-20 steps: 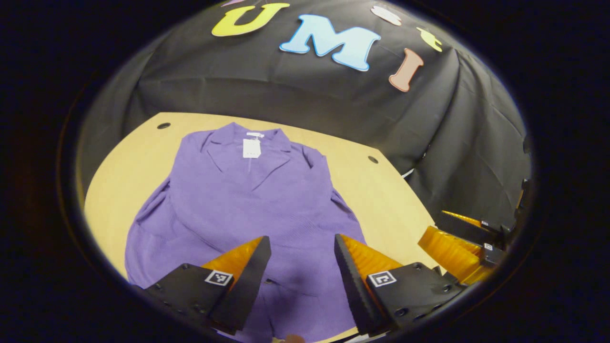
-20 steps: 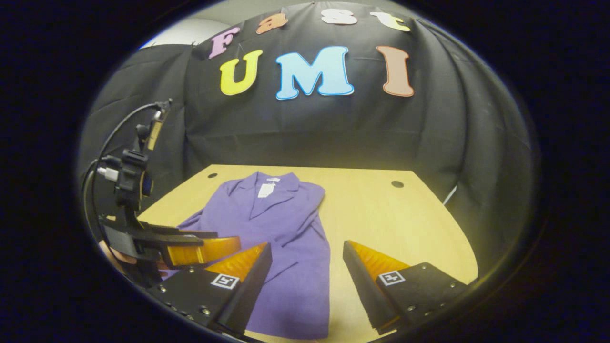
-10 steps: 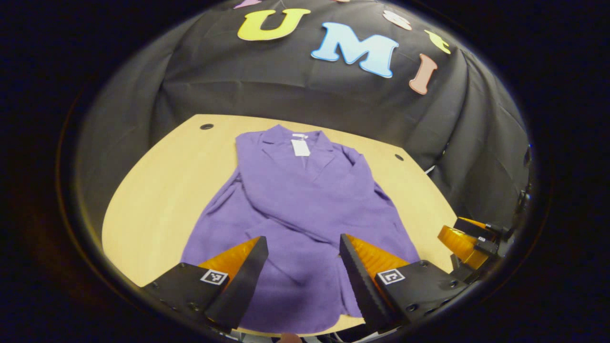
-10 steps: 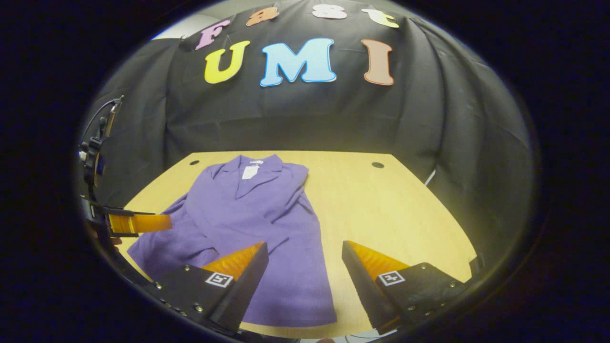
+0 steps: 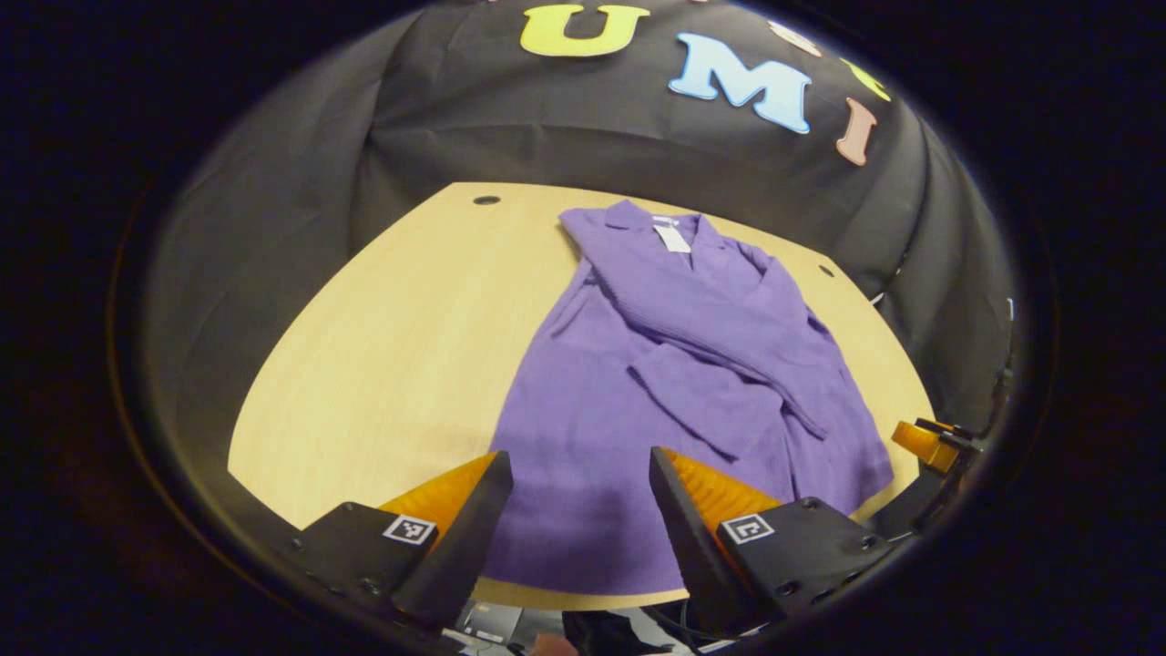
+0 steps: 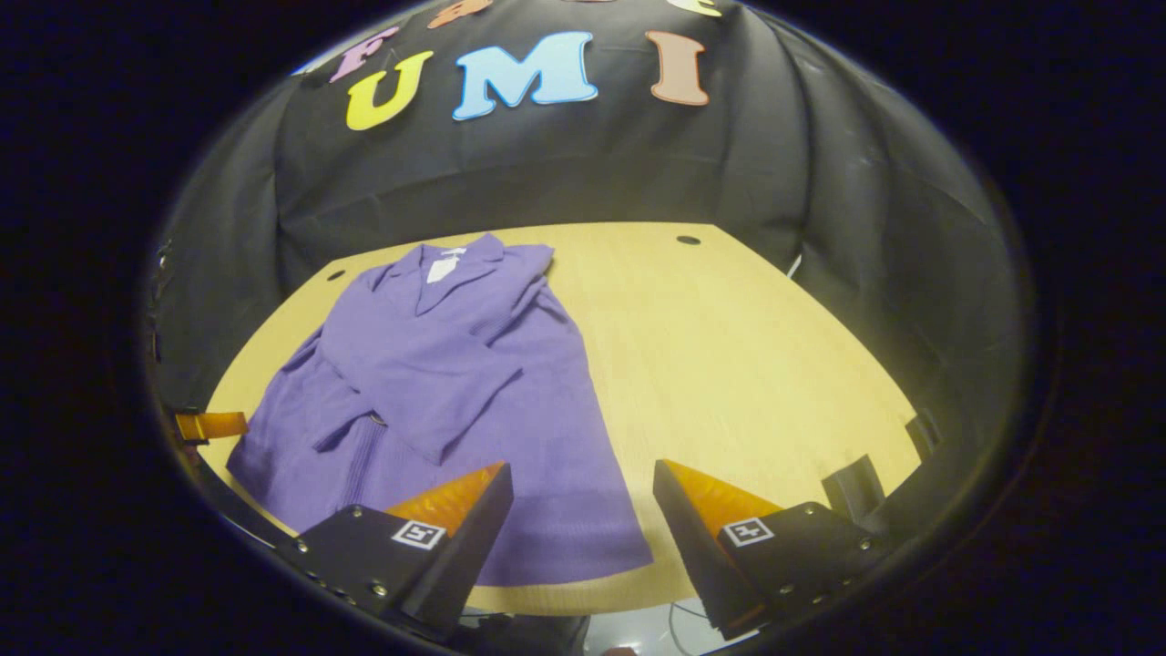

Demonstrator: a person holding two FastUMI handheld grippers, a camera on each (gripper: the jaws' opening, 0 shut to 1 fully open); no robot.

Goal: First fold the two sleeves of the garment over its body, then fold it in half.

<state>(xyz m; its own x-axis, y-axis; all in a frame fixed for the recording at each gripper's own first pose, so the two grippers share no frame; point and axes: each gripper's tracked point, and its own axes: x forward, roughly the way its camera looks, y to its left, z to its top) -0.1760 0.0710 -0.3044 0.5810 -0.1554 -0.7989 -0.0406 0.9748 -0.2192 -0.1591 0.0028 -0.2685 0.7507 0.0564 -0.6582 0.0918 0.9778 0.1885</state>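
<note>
Garment (image 5: 674, 383) on wooden table (image 5: 383, 346)

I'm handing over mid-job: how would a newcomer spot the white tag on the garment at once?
Start at the light wooden table in front of the black cloth wall, and find the purple knit garment lying flat on it. Follow the garment to its far end, where the collar opens in a V. The small white paper tag sits inside that V, the one pale patch on the purple cloth.
</note>
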